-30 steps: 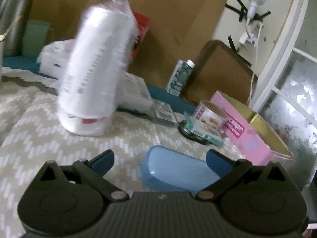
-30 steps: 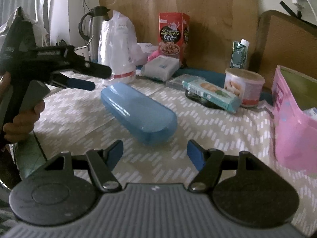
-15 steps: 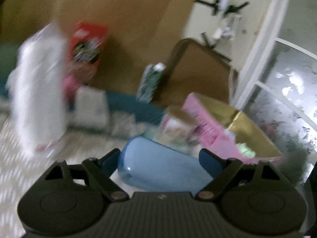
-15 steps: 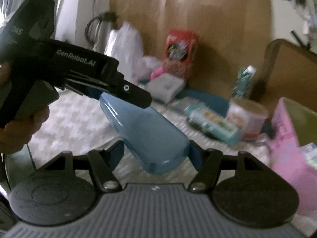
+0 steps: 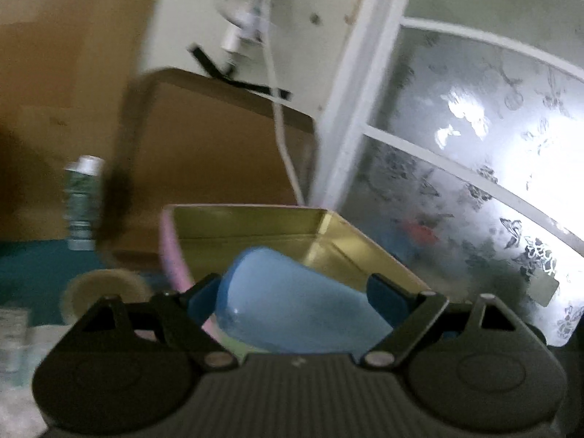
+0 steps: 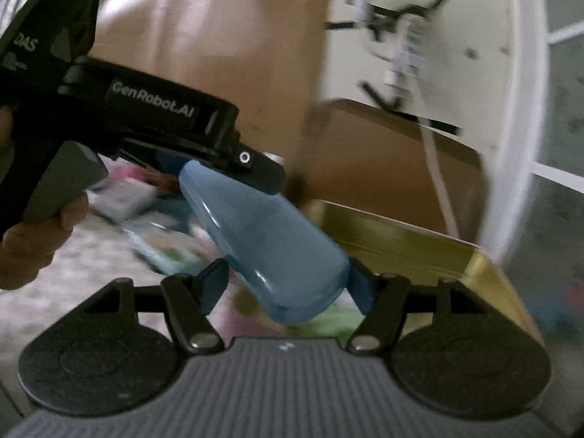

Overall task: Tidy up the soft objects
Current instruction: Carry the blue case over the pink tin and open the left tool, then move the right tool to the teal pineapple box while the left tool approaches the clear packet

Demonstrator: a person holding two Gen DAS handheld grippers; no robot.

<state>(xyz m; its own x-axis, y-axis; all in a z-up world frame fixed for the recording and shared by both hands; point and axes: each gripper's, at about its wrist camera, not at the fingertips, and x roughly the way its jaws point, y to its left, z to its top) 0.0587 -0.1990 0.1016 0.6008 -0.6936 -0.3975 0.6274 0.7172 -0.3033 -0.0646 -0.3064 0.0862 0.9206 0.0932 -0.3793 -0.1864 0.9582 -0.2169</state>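
A light-blue hard case [image 5: 292, 303] hangs in the air over an open pink tin with a gold inside [image 5: 255, 226]. My left gripper [image 5: 294, 288] is shut on one end of it, blue pads against both sides. In the right wrist view the same case [image 6: 262, 233] slants down toward me, and my right gripper [image 6: 286, 283] is shut on its near end. The left gripper's black finger [image 6: 255, 168] clamps the far end, with a person's hand [image 6: 36, 244] on the handle. The tin's gold wall [image 6: 401, 244] lies just behind and below the case.
A brown board [image 5: 219, 146] leans on the wall behind the tin, with a white cable [image 5: 284, 138] hanging over it. A green-and-white carton [image 5: 82, 204] and a round tub [image 5: 102, 288] stand to the left. A frosted window [image 5: 474, 182] fills the right. Blurred packets [image 6: 157, 244] lie on the patterned cloth.
Both grippers closed on the blue case, lifted it off the cloth and carried it right, over the pink tin. The views swung toward the window.
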